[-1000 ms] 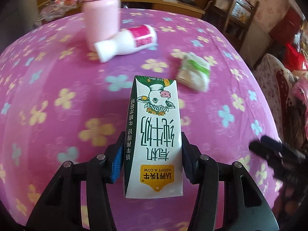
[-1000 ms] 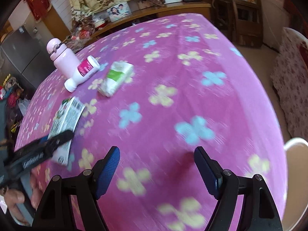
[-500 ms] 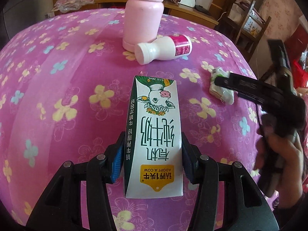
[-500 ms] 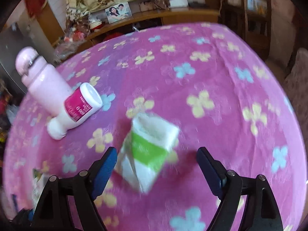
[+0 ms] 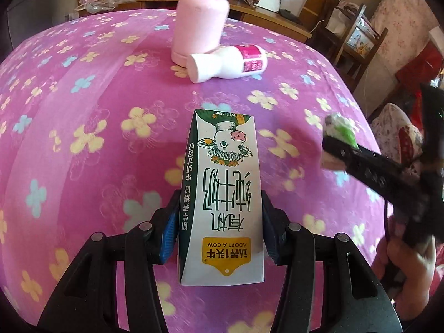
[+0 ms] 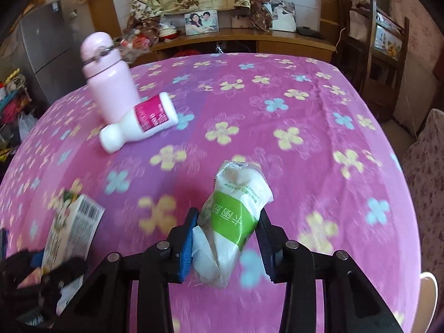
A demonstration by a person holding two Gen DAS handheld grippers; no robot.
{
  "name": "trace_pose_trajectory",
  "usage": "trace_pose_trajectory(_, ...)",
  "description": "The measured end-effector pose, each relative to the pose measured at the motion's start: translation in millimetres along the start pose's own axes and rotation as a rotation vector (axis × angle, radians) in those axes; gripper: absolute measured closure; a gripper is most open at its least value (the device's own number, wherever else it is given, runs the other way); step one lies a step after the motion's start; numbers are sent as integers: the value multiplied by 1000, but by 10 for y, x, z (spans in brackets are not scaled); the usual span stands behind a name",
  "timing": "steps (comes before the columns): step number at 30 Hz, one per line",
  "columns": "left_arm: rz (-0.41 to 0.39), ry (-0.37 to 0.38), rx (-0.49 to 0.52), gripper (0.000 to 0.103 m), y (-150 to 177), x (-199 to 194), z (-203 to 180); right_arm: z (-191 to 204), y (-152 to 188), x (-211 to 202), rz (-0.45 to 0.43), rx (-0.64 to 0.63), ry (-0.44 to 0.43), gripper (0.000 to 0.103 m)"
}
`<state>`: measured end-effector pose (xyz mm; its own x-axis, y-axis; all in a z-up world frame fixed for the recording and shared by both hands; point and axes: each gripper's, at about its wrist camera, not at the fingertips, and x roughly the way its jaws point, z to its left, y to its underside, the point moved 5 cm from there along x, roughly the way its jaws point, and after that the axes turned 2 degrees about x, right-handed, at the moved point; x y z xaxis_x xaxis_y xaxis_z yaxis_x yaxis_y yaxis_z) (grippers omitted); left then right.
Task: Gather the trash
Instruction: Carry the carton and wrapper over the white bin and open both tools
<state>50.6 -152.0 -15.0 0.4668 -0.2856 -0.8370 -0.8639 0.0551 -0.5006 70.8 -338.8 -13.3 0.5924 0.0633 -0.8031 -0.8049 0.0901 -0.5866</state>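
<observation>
as we look along our left gripper [image 5: 220,238], its jaws pinch the milk carton [image 5: 222,194] above the flowered table [image 5: 83,111]. along the right gripper [image 6: 226,242], jaws are closing on the tissue pack [image 6: 236,216]. two pieces are gathered; the white bottle [image 6: 138,122] is left, we judge.

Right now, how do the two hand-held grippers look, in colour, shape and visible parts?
Both are alike. The left gripper and the right gripper each have two matte black plastic fingers, broad and angular with cut-out openings, joined by round silver rivets. Each finger carries a blue pad on its inner face. From the left wrist view, the right gripper's black finger shows a row of small holes. No sleeve is visible.
</observation>
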Motion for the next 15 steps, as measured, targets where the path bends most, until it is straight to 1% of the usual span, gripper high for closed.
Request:
trace_pose_trajectory(7, 17, 38, 21, 53, 316, -137, -296, -133, 467, -515, 5, -6, -24, 64)
trace_pose_trajectory(11, 26, 54, 44, 53, 493, -207, -486, -218, 771, -838, -8, -16, -12, 64)
trace_pose_trajectory(15, 24, 61, 87, 53, 653, -305, -722, -344, 994, -1069, -16, 2, -2, 64)
